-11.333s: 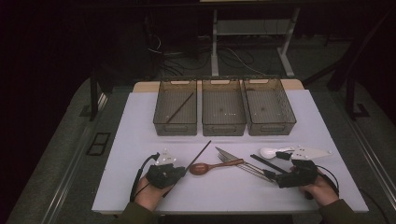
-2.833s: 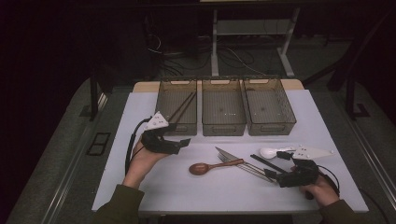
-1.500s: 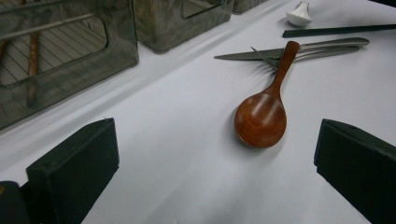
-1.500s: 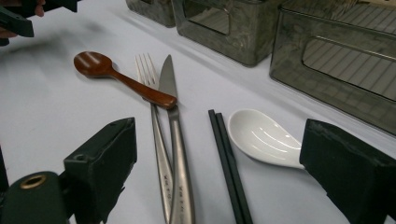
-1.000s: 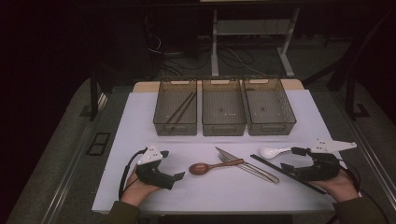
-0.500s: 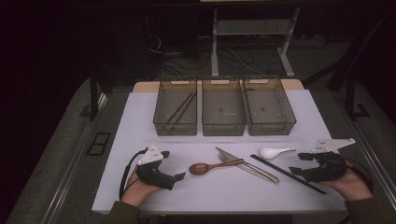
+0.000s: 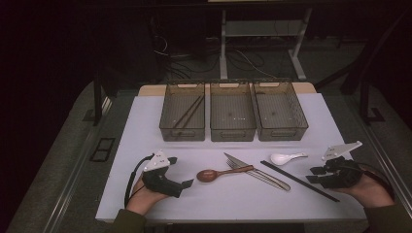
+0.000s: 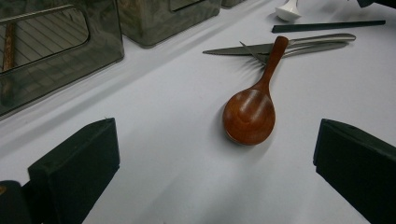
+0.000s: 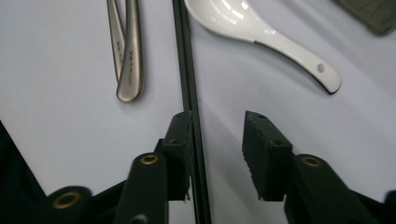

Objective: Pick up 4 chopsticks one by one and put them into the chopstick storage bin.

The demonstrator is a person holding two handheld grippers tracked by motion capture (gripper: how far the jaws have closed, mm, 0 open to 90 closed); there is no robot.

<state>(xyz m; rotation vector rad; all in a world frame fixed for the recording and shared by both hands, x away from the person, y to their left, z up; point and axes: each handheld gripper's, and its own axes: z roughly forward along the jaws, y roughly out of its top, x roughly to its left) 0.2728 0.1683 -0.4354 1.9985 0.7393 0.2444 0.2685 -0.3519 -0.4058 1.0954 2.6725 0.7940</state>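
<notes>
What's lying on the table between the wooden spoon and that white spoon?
A metal knife and fork, side by side; the wooden spoon rests its handle across them. The white spoon lies just beyond. The high view shows this best.

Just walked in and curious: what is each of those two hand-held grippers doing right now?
Left gripper: open, holding nothing.
Right gripper: open; its jaws have just been closing, with the long black chopstick against one jaw, not clamped.

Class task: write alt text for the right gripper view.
The right tongs straddle a black chopstick lying on the white table, its jaws apart. A white ceramic spoon and metal cutlery handles lie beyond.
</notes>
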